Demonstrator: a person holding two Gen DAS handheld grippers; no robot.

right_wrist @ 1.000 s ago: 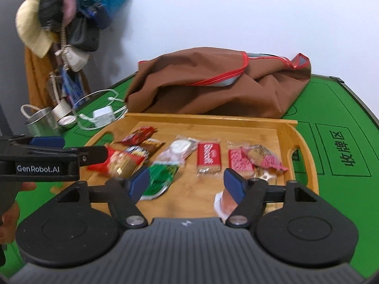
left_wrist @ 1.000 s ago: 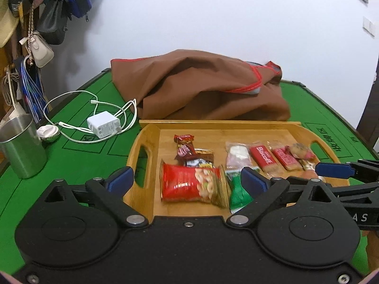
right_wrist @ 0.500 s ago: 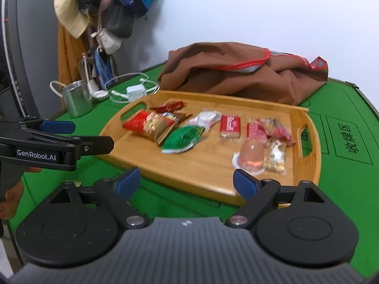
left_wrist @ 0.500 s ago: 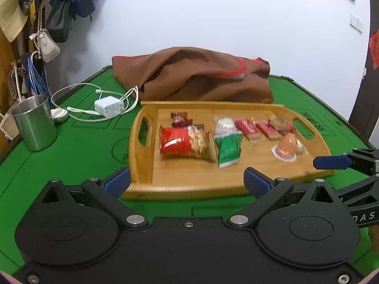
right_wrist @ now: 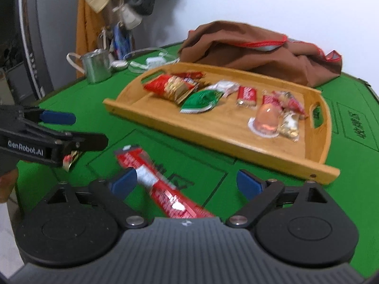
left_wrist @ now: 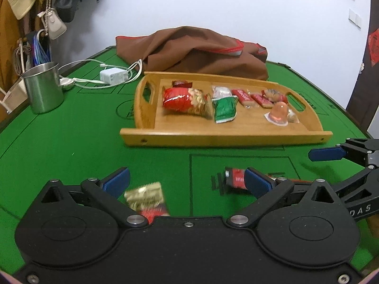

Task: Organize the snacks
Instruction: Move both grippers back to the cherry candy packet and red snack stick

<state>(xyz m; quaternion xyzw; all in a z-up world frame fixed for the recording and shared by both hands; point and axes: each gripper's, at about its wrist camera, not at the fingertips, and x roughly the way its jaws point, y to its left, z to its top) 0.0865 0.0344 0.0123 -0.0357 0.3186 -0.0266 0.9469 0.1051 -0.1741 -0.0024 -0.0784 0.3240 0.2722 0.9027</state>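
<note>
A wooden tray [left_wrist: 146,137] [right_wrist: 296,165] on the green table holds several snacks: a red peanut bag [left_wrist: 184,100], a green packet [left_wrist: 225,108], red biscuit packs [left_wrist: 244,95] and a jelly cup [left_wrist: 279,116] [right_wrist: 266,119]. My left gripper [left_wrist: 187,181] is open over the felt, with a gold-and-red wrapped snack [left_wrist: 146,200] lying between its fingers. My right gripper [right_wrist: 187,182] is open above a long red snack bar [right_wrist: 156,182], which also shows in the left wrist view [left_wrist: 235,177].
A brown cloth bag [left_wrist: 196,49] lies behind the tray. A steel cup [left_wrist: 42,87] and a white charger with cable [left_wrist: 113,75] are at the left. Bags and a hat hang on the left wall. The table edge is near on the right.
Both grippers have pulled back from over the tray toward the near side of the table. The gold wrapped snack and the long red bar on the felt have come into view.
</note>
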